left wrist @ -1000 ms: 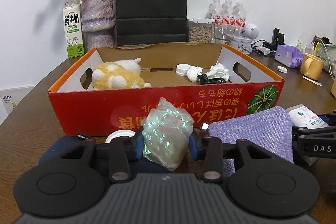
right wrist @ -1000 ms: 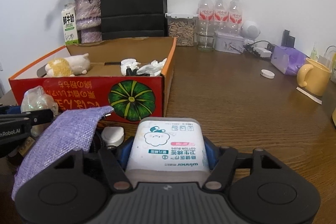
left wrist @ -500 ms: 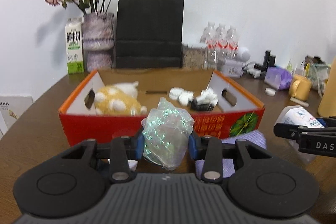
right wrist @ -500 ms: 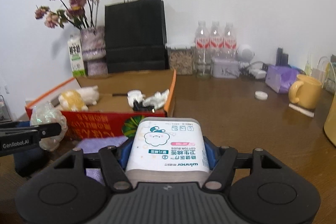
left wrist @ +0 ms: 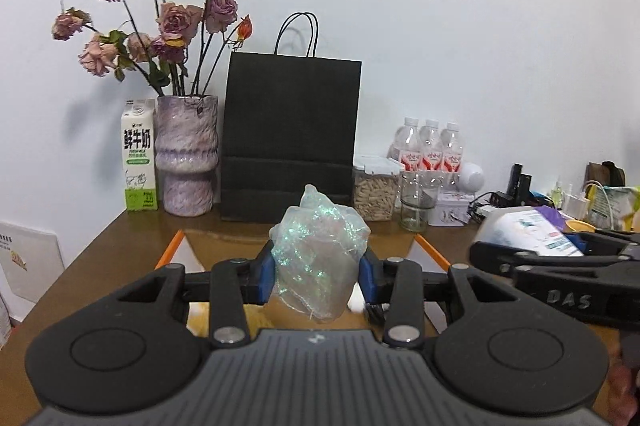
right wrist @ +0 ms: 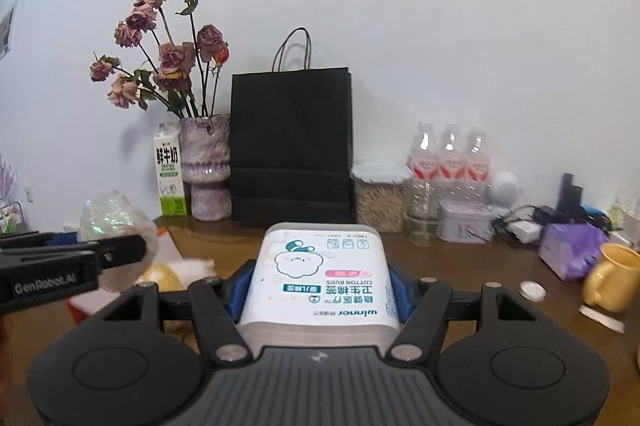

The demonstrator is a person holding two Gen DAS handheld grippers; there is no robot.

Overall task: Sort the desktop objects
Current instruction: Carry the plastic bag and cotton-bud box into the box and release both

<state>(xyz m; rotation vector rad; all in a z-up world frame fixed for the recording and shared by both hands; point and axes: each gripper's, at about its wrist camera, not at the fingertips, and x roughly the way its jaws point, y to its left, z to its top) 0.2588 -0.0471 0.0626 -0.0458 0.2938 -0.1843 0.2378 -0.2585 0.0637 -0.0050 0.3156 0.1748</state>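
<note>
Above the box (left wrist: 430,252), I've got L fingers (left wrist: 318,268) clamping iridescent bag (left wrist: 318,262), R fingers (right wrist: 318,290) clamping cotton-bud pack (right wrist: 320,274); transport step, next needs lowering into box, release.

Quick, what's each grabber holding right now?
Left gripper: closed on the shimmery plastic bag.
Right gripper: closed on the cotton buds box.

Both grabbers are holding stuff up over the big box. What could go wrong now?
1. The left hand-held gripper pinches a soft, crinkly shimmery bag; it might slip out.
2. The right hand-held gripper holds a cotton buds pack close beside the left one; they could bump.
3. The cardboard box sits mostly hidden below, so a drop may miss or land on the plush toy.
</note>
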